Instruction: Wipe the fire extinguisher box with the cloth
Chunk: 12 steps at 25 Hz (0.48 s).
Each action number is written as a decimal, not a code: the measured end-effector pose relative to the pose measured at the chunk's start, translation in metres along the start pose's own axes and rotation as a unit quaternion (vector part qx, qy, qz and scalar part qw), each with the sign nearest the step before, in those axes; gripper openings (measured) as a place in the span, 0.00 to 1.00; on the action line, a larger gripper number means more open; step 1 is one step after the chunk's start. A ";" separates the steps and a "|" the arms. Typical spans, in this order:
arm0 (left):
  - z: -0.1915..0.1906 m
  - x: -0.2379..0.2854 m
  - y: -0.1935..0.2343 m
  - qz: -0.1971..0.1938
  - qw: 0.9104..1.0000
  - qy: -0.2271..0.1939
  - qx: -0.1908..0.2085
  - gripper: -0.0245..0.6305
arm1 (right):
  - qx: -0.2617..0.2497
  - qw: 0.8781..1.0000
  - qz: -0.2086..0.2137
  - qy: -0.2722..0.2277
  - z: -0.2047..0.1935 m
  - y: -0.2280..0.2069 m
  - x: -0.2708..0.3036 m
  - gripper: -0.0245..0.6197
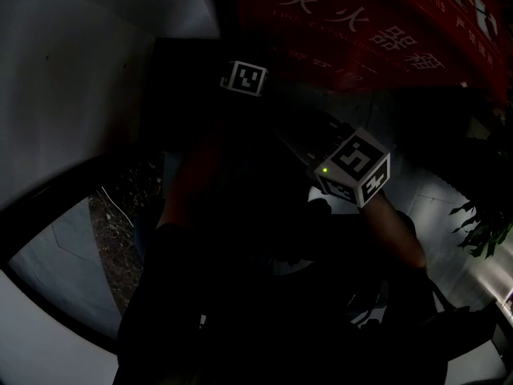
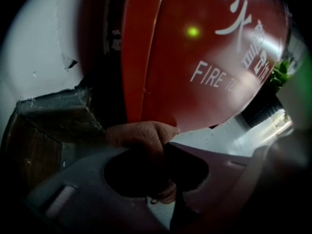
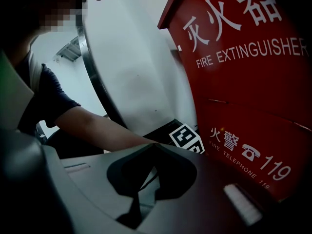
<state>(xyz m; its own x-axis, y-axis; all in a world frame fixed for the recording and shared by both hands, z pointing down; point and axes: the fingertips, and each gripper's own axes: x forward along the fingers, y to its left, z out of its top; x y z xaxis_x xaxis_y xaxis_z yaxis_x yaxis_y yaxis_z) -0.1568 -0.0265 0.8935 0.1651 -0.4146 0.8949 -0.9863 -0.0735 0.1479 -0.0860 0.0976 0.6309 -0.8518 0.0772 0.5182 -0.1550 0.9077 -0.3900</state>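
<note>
Red metal fire extinguisher box [image 2: 195, 72] with white lettering, set beside a pale wall [image 2: 44, 57]. Its lower edge lies straight ahead of and just above the left tongs [image 2: 161, 147], which are clenched on a tan fleecy cloth [image 2: 141, 133]. The cloth's fold reaches that edge; contact cannot be confirmed. The right tongs [image 3: 152, 147], tips pressed together on nothing, sit off the box's lettered front. The cloth-bearing left tongs are judged nearer, so wiping would proceed upward from the edge.

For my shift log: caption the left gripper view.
Left gripper grips the cloth at the red box lower edge.
</note>
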 end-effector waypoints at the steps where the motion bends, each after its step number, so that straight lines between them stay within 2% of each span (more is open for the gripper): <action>1: 0.000 0.002 0.001 0.003 1.000 -0.001 -0.001 0.19 | -0.002 1.000 0.001 -0.002 0.001 0.001 0.000 0.04; 4: 0.001 0.005 0.000 0.001 1.000 -0.004 -0.005 0.19 | -0.006 1.000 0.003 -0.005 0.003 0.003 0.001 0.04; 9: 0.008 -0.009 0.003 0.004 1.000 0.004 0.021 0.19 | -0.004 1.000 0.006 -0.005 0.005 0.002 0.001 0.04; 12: 0.012 -0.014 0.004 -0.001 1.000 -0.006 0.016 0.19 | 0.000 1.000 0.013 -0.006 0.007 0.001 0.005 0.04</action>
<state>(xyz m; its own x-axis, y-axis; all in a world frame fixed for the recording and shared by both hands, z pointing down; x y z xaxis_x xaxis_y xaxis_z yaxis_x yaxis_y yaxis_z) -0.1633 -0.0320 0.8765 0.1682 -0.4247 0.8896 -0.9852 -0.1033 0.1369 -0.0940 0.0962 0.6271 -0.8611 0.0962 0.4993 -0.1330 0.9051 -0.4038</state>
